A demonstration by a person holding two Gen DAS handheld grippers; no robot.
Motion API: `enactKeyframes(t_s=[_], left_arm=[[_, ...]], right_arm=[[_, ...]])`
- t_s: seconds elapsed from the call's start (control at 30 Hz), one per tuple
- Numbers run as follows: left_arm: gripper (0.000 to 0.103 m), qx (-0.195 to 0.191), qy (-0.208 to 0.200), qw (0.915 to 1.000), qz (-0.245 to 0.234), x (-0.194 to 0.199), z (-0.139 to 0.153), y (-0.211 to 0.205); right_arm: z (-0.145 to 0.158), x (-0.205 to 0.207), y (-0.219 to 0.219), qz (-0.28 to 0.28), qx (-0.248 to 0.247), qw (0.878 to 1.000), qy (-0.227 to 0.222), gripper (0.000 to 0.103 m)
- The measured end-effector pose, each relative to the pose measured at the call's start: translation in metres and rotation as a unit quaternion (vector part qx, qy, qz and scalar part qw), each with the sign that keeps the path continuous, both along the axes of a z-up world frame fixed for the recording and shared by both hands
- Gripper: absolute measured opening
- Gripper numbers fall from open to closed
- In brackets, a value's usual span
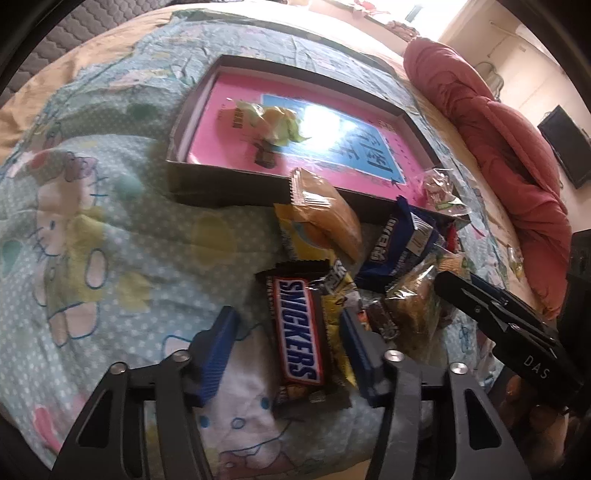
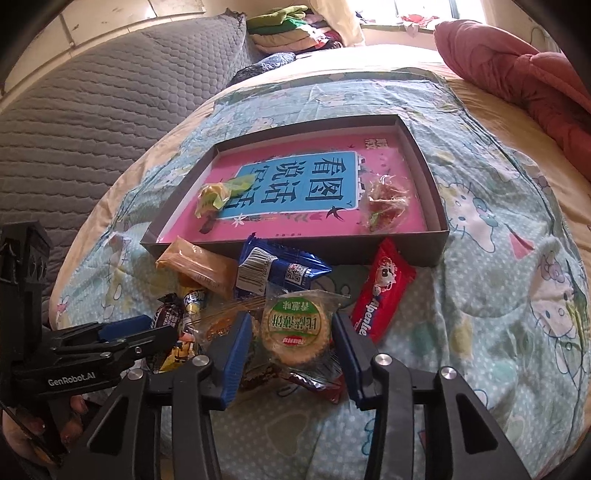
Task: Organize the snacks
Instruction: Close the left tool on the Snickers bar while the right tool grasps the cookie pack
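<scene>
A pile of snacks lies on the bed in front of a shallow dark box (image 1: 229, 184) (image 2: 436, 192) with a pink book inside. My left gripper (image 1: 288, 332) is open, its blue fingers either side of a Snickers bar (image 1: 297, 328). My right gripper (image 2: 288, 332) is open around a clear-wrapped round biscuit (image 2: 295, 328). An orange pack (image 1: 325, 218) (image 2: 201, 267), a blue pack (image 1: 395, 247) (image 2: 280, 271) and a red Alpenliebe pack (image 2: 384, 291) lie in the pile. A yellow-green candy (image 1: 273, 118) (image 2: 221, 192) and a clear-wrapped sweet (image 2: 384, 203) lie in the box.
The bed has a Hello Kitty sheet (image 1: 92, 221) (image 2: 498, 277). A red quilt (image 1: 498, 129) (image 2: 517, 74) lies at the right. A grey padded headboard (image 2: 92, 110) and folded clothes (image 2: 291, 29) are behind. The right gripper (image 1: 498, 310) shows in the left wrist view.
</scene>
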State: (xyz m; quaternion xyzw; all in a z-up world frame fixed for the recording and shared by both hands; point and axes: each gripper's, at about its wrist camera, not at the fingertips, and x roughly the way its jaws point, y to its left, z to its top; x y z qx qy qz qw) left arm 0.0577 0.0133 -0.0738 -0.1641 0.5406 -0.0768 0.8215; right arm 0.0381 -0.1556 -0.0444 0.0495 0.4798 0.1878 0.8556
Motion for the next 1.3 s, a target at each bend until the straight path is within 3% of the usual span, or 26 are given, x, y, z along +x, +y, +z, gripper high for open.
enactKeyframes(t_s=[0.1, 0.17, 0.73, 1.07, 1.3], left_arm=[[0.045, -0.006, 0.001, 1.0, -0.005, 0.003, -0.002, -0.001], [0.031, -0.01, 0.001, 0.9999, -0.005, 0.003, -0.003, -0.001], [0.029, -0.005, -0.034, 0.9994, -0.003, -0.001, 0.019, 0.007], [0.029, -0.001, -0.039, 0.9992, -0.005, -0.001, 0.022, 0.007], [0.029, 0.005, -0.05, 0.9987, -0.009, -0.002, 0.028, 0.005]], right_arm=[[-0.001, 0.002, -0.004, -0.004, 0.009, 1.0, 0.005, 0.043], [-0.001, 0.002, -0.005, -0.003, 0.01, 1.0, 0.005, 0.042], [0.008, -0.002, -0.002, 0.008, -0.005, 1.0, -0.022, 0.035], [-0.001, 0.002, -0.005, 0.009, 0.011, 1.0, 0.017, 0.036], [-0.001, 0.001, -0.005, 0.017, 0.021, 1.0, 0.015, 0.035]])
